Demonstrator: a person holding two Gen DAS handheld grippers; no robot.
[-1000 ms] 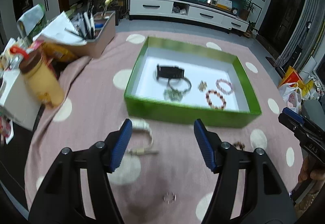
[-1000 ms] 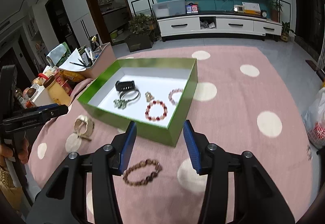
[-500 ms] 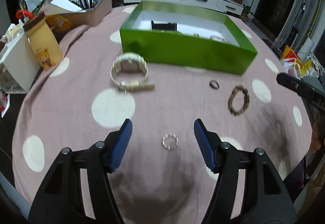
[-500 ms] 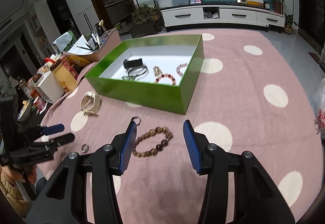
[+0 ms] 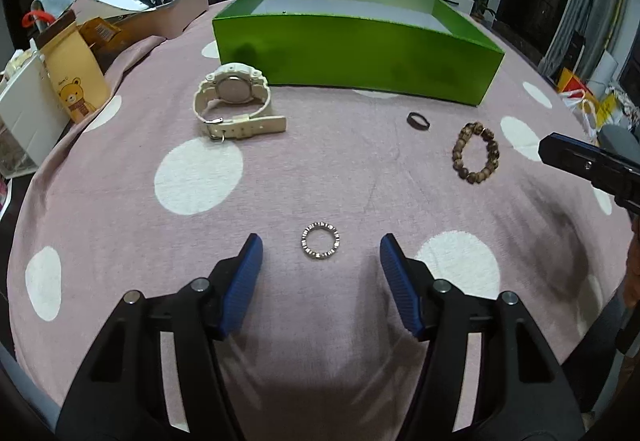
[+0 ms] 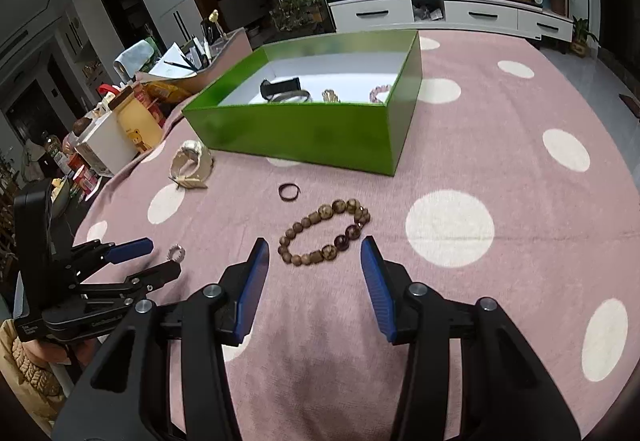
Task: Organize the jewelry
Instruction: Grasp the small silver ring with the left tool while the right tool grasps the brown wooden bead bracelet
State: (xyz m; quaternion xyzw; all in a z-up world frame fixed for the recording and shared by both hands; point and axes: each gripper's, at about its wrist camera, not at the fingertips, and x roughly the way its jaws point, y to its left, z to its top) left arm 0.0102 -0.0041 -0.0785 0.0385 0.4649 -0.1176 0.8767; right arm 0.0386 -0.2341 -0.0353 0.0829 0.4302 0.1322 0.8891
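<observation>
1. Low in the left wrist frame, the left gripper now hovers just short of a small beaded ring on the pink dotted worktop. A second ago this view looked down into the green box from higher up, so the hand has dropped and pulled back toward the loose pieces.
2. Its blue fingers stand apart and are closing slightly. The ring lies ahead of the tips, roughly centred on the gap, and nothing is pinched yet.
3. At the bottom centre of the right wrist frame, the right gripper has likewise come down. The brown bead bracelet sits just ahead of its tips, its fingers are apart, and they grip nothing.
4. What this likely means: both hands have finished approaching and are lined up for a pick each, ring on the left, bracelet on the right, with the box as the probable destination.
5. The ring is a thin silvery circle lying flat; it looks fiddly to pinch off cloth. The bracelet is a loop of mottled round wooden beads, lying flat and slightly oval.
6. Also left on the cloth: a cream watch near the box's front wall at centre left, and a small dark ring between box and bracelet.
7. Inside the box, the right view shows a dark band, a bangle and beaded pieces already stowed.
</observation>
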